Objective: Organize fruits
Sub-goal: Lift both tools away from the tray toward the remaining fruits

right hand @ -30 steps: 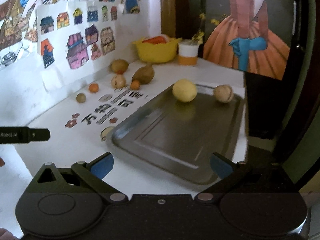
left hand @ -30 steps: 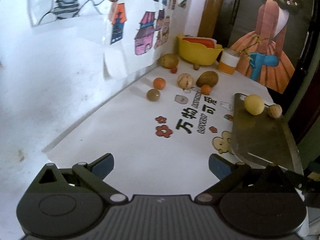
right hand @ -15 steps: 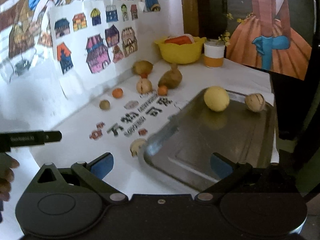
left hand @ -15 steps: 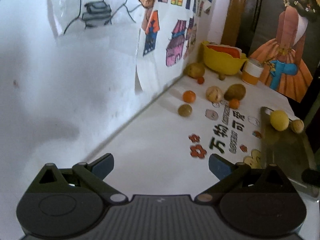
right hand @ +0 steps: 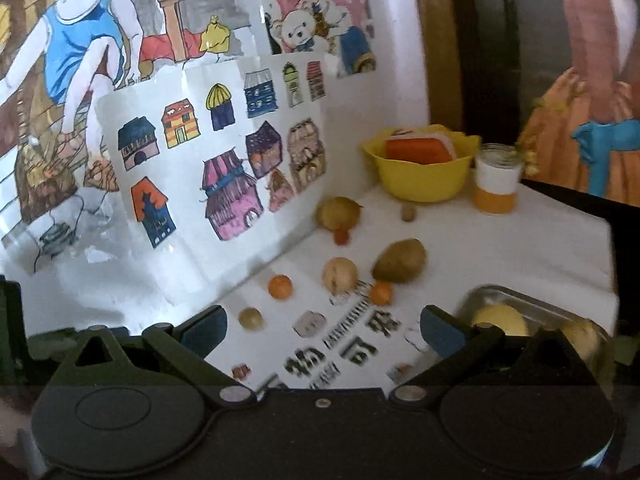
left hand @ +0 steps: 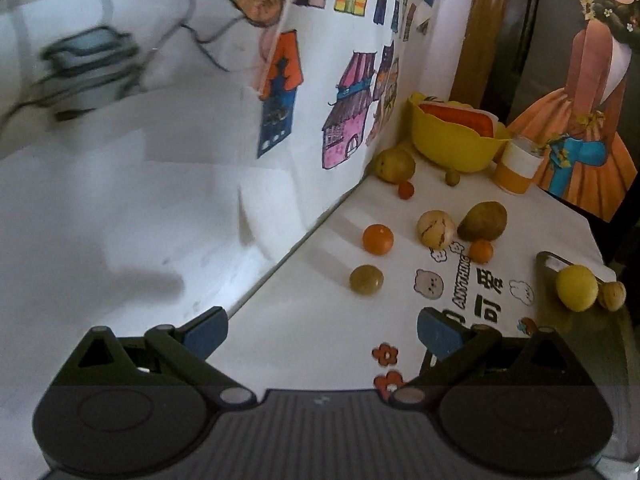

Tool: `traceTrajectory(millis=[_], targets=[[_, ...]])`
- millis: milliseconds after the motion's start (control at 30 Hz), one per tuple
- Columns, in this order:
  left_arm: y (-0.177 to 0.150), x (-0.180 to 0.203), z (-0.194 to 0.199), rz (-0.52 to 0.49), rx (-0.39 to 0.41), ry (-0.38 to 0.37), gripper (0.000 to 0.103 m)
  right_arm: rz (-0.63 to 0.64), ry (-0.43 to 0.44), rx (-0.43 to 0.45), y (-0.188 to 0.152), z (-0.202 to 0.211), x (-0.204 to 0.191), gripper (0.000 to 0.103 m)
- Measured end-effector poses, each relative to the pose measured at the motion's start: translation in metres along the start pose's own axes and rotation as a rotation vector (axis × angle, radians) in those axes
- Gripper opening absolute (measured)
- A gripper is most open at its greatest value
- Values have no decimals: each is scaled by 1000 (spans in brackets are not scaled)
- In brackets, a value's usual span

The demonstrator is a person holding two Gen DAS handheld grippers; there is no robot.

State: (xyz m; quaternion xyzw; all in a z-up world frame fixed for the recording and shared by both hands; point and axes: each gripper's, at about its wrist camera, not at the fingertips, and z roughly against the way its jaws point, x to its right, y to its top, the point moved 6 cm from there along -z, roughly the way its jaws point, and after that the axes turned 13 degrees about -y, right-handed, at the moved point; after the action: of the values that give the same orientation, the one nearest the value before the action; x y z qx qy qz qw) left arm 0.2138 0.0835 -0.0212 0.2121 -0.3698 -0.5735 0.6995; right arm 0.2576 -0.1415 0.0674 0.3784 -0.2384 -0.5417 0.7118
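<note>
We are holding the left gripper (left hand: 322,330) and the right gripper (right hand: 323,330) with fingers apart, gripping nothing. Just beyond, fruits are lying loose on the white table (left hand: 320,320): an olive-green fruit (left hand: 366,279), an orange (left hand: 377,239), a brown pear (left hand: 482,221). To the right, a yellow lemon (left hand: 577,287) is sitting on the metal tray (right hand: 532,306). Farthest, a yellow bowl (left hand: 454,146) is standing by the wall.

Home corner: children's drawings (right hand: 224,152) taped on wall, printed tablecloth (left hand: 400,320), fruit.
</note>
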Motion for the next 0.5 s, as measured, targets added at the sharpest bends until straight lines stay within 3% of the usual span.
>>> traceTrajectory(millis=[267,500], targets=[[7,6,-39,-13,8,5,103,0,40,-50,10,-65,-4,101],[9,5,-71,-10,-4,19,102,19,8,-74,4,-114,2,96]])
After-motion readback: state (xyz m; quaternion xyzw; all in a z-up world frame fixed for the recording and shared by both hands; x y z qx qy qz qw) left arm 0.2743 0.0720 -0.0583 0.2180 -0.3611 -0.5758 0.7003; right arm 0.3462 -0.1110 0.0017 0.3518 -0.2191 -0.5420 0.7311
